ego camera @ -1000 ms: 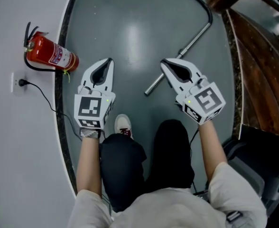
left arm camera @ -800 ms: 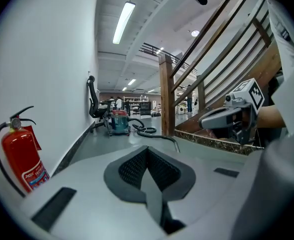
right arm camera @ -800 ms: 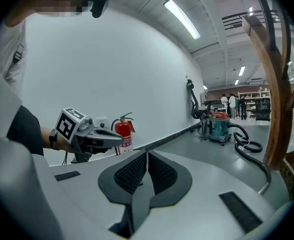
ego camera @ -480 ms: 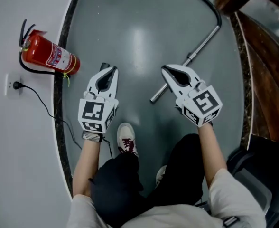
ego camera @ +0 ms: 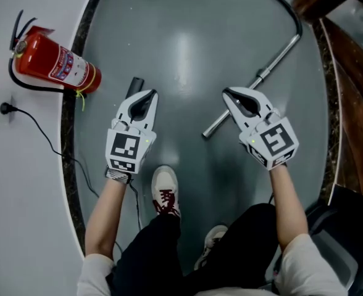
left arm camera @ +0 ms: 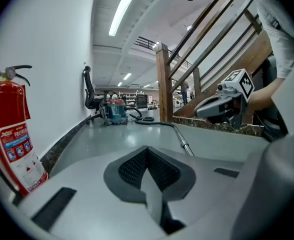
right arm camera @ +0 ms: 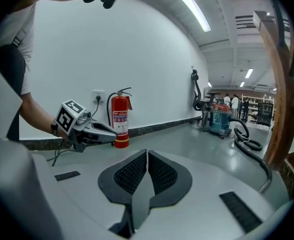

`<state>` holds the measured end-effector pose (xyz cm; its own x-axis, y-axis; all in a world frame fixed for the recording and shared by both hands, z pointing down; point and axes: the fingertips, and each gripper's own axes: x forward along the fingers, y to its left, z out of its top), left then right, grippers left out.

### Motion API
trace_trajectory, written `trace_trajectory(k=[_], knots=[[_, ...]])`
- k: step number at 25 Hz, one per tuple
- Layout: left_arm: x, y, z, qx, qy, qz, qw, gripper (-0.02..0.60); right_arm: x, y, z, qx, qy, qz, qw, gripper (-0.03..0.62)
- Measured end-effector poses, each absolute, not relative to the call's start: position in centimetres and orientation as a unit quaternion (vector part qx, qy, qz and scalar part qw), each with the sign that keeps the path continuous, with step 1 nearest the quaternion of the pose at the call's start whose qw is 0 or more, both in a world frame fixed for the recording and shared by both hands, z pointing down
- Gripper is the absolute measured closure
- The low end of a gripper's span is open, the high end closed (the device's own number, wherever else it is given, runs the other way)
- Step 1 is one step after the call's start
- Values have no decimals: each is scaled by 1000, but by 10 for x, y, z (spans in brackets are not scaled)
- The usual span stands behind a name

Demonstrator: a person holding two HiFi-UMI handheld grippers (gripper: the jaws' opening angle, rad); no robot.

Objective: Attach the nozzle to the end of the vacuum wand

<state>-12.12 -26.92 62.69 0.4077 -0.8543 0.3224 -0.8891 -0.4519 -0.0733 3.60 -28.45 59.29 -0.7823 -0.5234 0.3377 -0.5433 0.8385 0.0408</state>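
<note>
Both pairs of jaws are pressed together and empty: a dark, narrow nozzle (ego camera: 135, 85) lies just past the left gripper (ego camera: 146, 95), and the slim, shiny metal vacuum wand (ego camera: 275, 61) runs close beside the right gripper (ego camera: 230, 94).

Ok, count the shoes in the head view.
2. One white sneaker with red laces sits just below the left tool in that view; the second white sneaker is to its lower right, mostly hidden under a dark trouser leg.
</note>
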Motion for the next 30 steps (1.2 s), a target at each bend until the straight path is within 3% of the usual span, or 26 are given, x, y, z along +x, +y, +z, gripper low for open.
trace_trajectory(k=[11, 18, 20, 22, 24, 30], knots=[[-149, -237, 688, 842, -487, 212, 95, 581, 38, -254, 702, 165, -940, 68, 291, 565], [-146, -223, 732, 839, -466, 260, 112, 581, 44, -218, 779, 23, -906, 19, 423, 563], [-142, -221, 741, 843, -449, 271, 120, 538, 51, -209, 796, -14, -890, 2, 456, 562], [-143, -223, 745, 845, -440, 278, 123, 535, 57, -203, 810, -40, -878, -7, 478, 542], [-148, -225, 749, 842, -438, 288, 126, 531, 61, -200, 820, -52, -871, -11, 488, 476], [-169, -226, 772, 819, -426, 361, 134, 482, 64, -212, 835, -60, -847, -72, 523, 417]])
